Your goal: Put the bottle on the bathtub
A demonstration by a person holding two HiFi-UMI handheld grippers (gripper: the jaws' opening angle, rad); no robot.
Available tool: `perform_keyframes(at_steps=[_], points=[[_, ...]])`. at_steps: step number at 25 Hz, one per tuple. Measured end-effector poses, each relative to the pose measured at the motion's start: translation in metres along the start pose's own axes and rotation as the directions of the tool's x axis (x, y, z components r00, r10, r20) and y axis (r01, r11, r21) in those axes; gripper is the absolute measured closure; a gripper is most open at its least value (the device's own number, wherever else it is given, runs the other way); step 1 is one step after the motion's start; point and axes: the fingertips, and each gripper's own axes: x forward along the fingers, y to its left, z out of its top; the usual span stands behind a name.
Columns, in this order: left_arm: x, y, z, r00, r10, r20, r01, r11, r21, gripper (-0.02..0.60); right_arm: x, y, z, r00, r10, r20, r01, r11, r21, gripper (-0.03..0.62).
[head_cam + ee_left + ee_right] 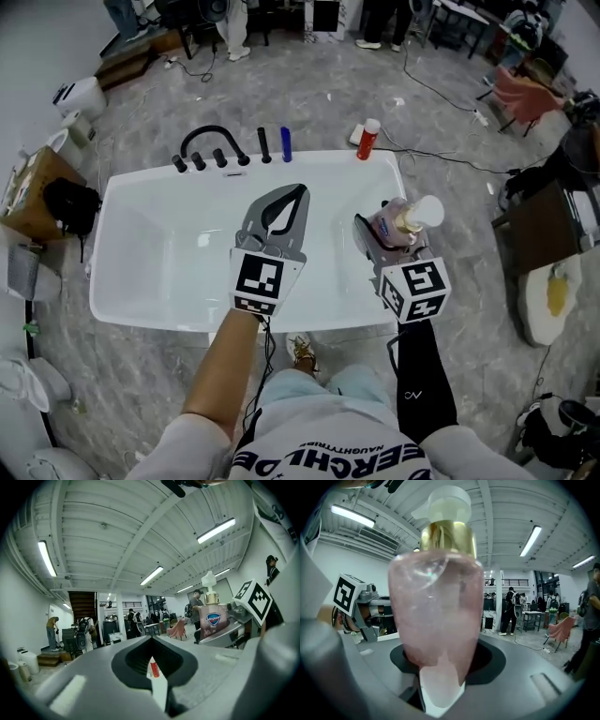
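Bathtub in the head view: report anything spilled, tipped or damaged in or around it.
Nothing stands out. The bathtub looks bare and unmarked, the red bottle at its far rim stands upright, and the pink pump bottle sits upright between the right gripper jaws, with no leak showing.

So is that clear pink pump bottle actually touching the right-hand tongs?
Touching. The right gripper view shows the clear pink pump bottle wedged between the right tongs, its sides pressed against both jaws.
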Motion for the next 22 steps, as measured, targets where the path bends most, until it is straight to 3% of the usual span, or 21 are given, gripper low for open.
perform_keyframes(at_steps=[6, 13, 18, 22], points=[[0.054, 0.021, -0.010, 0.999, -0.036, 0.010, 0.036, 0.999, 0.030, 0.580, 0.046, -0.018, -0.011, 0.999, 0.013, -0.031, -0.012, 1.000, 0.016, 0.342], [0.107, 0.031, -0.037, 1.000, -0.021, 0.007, 0.020, 0.998, 0.064, 0.580, 0.090, -0.049, -0.040, 0.998, 0.053, -0.046, -0.052, 0.999, 0.014, 0.344], [0.157, 0.034, -0.071, 1.000, 0.027, -0.002, -0.027, 0.996, 0.084, 0.580, 0.139, -0.088, -0.073, 0.993, 0.105, -0.049, -0.105, 0.994, 0.005, 0.344], [0.204, 0.037, -0.118, 0.993, 0.105, -0.050, -0.098, 0.987, 0.129, 0.580, 0.189, -0.125, -0.102, 0.985, 0.171, -0.031, -0.172, 0.985, -0.003, 0.344]])
